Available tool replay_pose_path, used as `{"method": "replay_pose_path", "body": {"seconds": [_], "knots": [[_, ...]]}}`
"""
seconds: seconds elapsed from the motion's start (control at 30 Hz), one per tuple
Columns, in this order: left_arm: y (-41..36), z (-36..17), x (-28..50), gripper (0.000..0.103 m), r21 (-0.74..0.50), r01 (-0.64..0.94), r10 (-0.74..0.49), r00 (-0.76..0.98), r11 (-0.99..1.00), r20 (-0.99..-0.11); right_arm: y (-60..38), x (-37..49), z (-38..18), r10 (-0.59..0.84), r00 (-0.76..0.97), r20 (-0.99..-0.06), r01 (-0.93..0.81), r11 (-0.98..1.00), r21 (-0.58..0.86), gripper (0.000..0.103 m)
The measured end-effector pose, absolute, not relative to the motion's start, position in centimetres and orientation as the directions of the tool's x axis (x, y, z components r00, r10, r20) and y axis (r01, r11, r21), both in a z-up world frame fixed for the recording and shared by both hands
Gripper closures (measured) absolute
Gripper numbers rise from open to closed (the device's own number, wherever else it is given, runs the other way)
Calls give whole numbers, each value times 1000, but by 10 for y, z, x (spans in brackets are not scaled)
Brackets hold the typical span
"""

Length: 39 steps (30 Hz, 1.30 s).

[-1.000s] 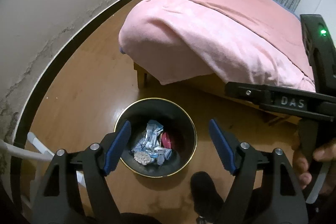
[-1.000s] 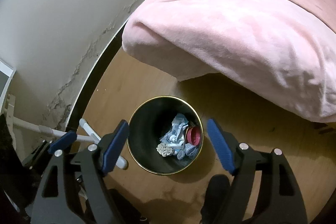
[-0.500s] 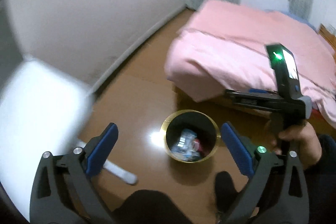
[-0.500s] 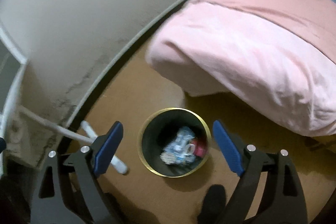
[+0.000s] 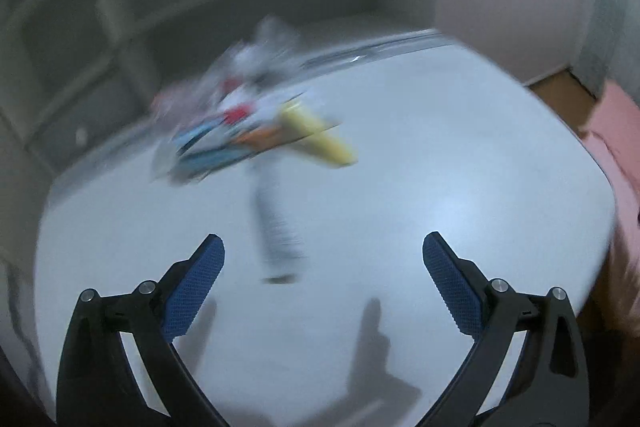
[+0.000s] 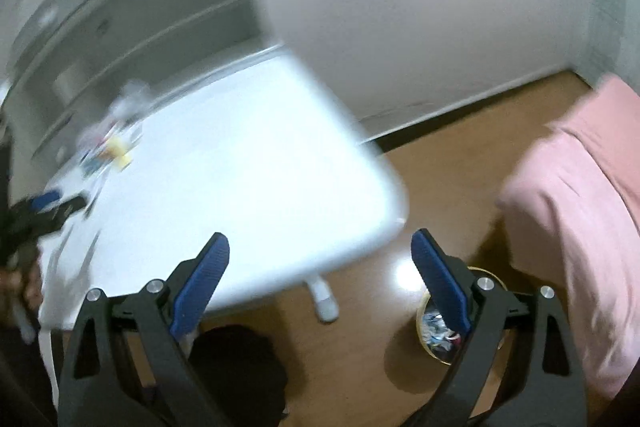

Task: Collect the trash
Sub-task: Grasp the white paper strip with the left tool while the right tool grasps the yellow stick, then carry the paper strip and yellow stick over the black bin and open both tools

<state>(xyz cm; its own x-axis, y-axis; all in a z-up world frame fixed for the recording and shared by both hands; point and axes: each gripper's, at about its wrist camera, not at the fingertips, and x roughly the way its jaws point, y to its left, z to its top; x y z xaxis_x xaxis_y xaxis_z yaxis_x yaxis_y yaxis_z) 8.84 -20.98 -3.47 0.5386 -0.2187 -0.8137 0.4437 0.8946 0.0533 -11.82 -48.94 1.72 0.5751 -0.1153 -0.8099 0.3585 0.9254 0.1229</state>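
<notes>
A blurred pile of trash (image 5: 248, 123) lies at the far side of a white table (image 5: 440, 187): wrappers, a yellow tube (image 5: 320, 137) and a long pale item (image 5: 276, 227) nearer me. My left gripper (image 5: 323, 267) is open and empty above the table's near part. My right gripper (image 6: 320, 267) is open and empty over the table's corner (image 6: 280, 187). The gold-rimmed bin (image 6: 434, 331) with trash inside stands on the floor, partly hidden behind the right finger. The pile also shows in the right wrist view (image 6: 112, 143), as does the left gripper (image 6: 44, 207).
A pink bed (image 6: 580, 207) is on the right, close to the bin. A grey shelf unit (image 5: 120, 7) stands behind the table. A white table foot (image 6: 324, 299) rests on the wooden floor (image 6: 440, 155). My dark foot (image 6: 236, 367) shows below.
Both grippers have swung up and to the left, away from the bin to the white table. The trash pile has come into view. Both stay open and empty.
</notes>
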Motion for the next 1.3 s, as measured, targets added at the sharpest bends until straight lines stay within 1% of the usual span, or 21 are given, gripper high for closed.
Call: {"method": "replay_pose_path", "body": {"seconds": [0.07, 0.13, 0.2, 0.33, 0.37, 0.43, 0.47, 0.53, 0.57, 0.6, 0.63, 0.67, 0.7, 0.77, 0.8, 0.87, 1.0, 1.07, 1.1, 1.13, 1.3], "knots": [[-192, -42, 117, 7, 9, 430, -208, 456, 903, -866, -461, -86, 19, -55, 536, -842, 275, 955, 113, 14], [-183, -43, 128, 7, 7, 427, -197, 432, 904, -880, -429, -54, 23, -7, 506, -863, 183, 978, 100, 14], [-182, -45, 137, 7, 17, 438, -186, 415, 899, -891, -403, -26, 27, 4, 485, -875, 118, 991, 70, 14], [-184, -49, 149, 7, -3, 450, -191, 373, 893, -908, -371, 19, 28, 35, 445, -895, 34, 998, 56, 14], [-184, -52, 153, 9, -14, 441, -192, 363, 897, -912, -365, 30, 26, 45, 428, -903, 19, 998, 59, 14], [-184, -56, 156, 16, -33, 442, -201, 339, 896, -919, -352, 53, 18, 71, 374, -925, -17, 997, 70, 14], [-183, -58, 158, 28, -44, 434, -203, 327, 900, -923, -347, 61, 13, 75, 356, -932, -24, 997, 71, 14], [-179, -57, 156, 45, -41, 423, -206, 352, 905, -913, -340, 83, 3, 92, 305, -948, -40, 996, 83, 14], [-178, -58, 156, 72, -42, 426, -212, 361, 904, -908, -338, 89, 0, 95, 294, -951, -39, 995, 88, 14], [-173, -57, 154, 85, -51, 432, -224, 360, 900, -906, -334, 99, -5, 106, 276, -955, -43, 994, 98, 14], [-167, -57, 151, 85, -80, 436, -249, 345, 896, -905, -330, 107, -10, 117, 256, -960, -52, 993, 107, 15], [-163, -55, 148, 87, -88, 441, -259, 343, 893, -903, -327, 110, -14, 118, 247, -962, -57, 993, 107, 19], [-158, -52, 143, 88, -71, 446, -252, 360, 892, -898, -321, 118, -20, 110, 234, -966, -63, 993, 98, 22], [-144, -47, 134, 89, -55, 448, -248, 385, 892, -889, -304, 133, -30, 97, 207, -974, -91, 993, 79, 32], [-136, -45, 132, 89, -61, 445, -253, 388, 894, -886, -297, 140, -35, 86, 197, -977, -101, 993, 67, 34], [-120, -39, 126, 89, -66, 437, -260, 400, 897, -879, -286, 150, -42, 73, 180, -981, -116, 992, 53, 44], [-94, -31, 115, 89, -61, 424, -255, 420, 904, -871, -267, 163, -55, 46, 157, -987, -135, 990, 25, 57], [-84, -28, 112, 89, -64, 411, -253, 425, 909, -869, -263, 166, -58, 39, 152, -988, -135, 991, 19, 70], [-81, -28, 118, 89, -66, 407, -253, 426, 911, -869, -261, 166, -59, 39, 147, -988, -138, 990, 18, 74], [-75, -27, 118, 89, -68, 404, -254, 427, 912, -868, -258, 167, -59, 31, 153, -988, -141, 990, 9, 85], [-80, -18, 110, 89, -65, 415, -260, 433, 907, -863, -267, 148, -49, 27, 181, -983, -139, 990, 2, 87]]}}
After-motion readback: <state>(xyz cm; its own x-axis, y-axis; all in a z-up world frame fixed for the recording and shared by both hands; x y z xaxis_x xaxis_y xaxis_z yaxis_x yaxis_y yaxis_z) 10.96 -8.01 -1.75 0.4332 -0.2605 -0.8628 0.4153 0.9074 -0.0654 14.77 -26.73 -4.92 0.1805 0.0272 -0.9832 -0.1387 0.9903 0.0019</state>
